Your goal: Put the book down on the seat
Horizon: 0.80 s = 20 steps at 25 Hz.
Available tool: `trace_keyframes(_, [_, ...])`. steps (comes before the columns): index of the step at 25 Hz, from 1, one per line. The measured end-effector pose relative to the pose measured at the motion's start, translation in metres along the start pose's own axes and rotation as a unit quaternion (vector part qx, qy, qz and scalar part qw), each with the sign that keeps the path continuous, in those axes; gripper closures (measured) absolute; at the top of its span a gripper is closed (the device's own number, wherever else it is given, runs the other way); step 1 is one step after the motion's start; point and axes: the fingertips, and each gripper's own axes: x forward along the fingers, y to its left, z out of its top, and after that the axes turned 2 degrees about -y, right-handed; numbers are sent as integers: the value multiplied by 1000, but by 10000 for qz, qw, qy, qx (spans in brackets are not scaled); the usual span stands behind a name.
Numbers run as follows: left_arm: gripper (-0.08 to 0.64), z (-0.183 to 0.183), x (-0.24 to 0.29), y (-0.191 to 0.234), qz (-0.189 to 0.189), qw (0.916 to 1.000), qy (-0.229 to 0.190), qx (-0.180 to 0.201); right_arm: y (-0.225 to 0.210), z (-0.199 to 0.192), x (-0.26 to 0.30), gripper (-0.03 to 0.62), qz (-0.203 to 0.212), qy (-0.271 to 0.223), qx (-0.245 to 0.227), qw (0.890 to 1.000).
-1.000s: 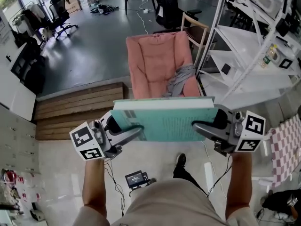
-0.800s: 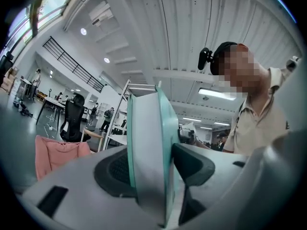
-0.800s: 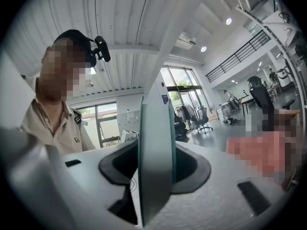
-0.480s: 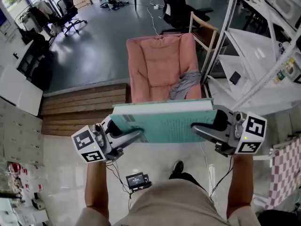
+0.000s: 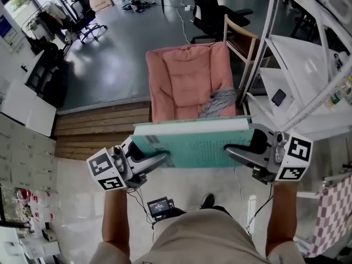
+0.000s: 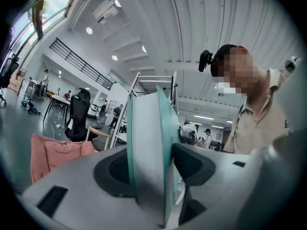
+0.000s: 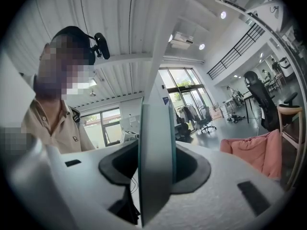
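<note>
Head view: the person holds a teal book (image 5: pixel 192 142) flat in the air, in front of the body, with one gripper at each short side. The left gripper (image 5: pixel 157 157) is at 9 o'clock of the book, and the right gripper (image 5: pixel 234 150) is at 3 o'clock. Each gripper has its upper jaw lying on the cover. The pink seat (image 5: pixel 184 81) stands at 12 o'clock of the book, and the book does not touch it. A grey cloth (image 5: pixel 220 100) lies on the seat cushion, on its 3 o'clock side. Wooden steps (image 5: pixel 99 128) are at 10 o'clock of the book and a white shelf rack (image 5: pixel 297 87) is at 2 o'clock. A small black device (image 5: pixel 160 207) lies on the light floor at 6 o'clock, near the person's legs.

Left gripper view: the book stands edge-on between the two jaws, and the dark pads (image 6: pixel 192 164) press on its two covers, so this gripper is gripping the book. The pink seat shows at 8 o'clock, far behind. The person's upper body is at 3 o'clock.

Right gripper view: here also the book is edge-on in the middle, and the jaws are closed on it from both sides with their dark pads. The pink seat is at 4 o'clock, and the person is at 9 o'clock.
</note>
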Motion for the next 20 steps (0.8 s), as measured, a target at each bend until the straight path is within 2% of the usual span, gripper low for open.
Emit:
trace_keyframes(5, [325, 1, 18, 2, -22, 10000, 64, -49, -11, 5, -13, 425, -43, -65, 46, 10000])
trace_keyframes(9, [325, -1, 36, 20, -166, 9997, 164, -39, -34, 3, -18, 425, -190, -171, 96, 9996])
trace_keyframes(16, [325, 9, 61, 75, -767, 9970, 136, -15, -74, 16, -5, 425, -812, -227, -57, 9964])
trace_keyframes(20, [325, 28, 67, 104, -1128, 9935, 129, 91, -90, 30, 11, 425, -1144, -325, -174, 9927])
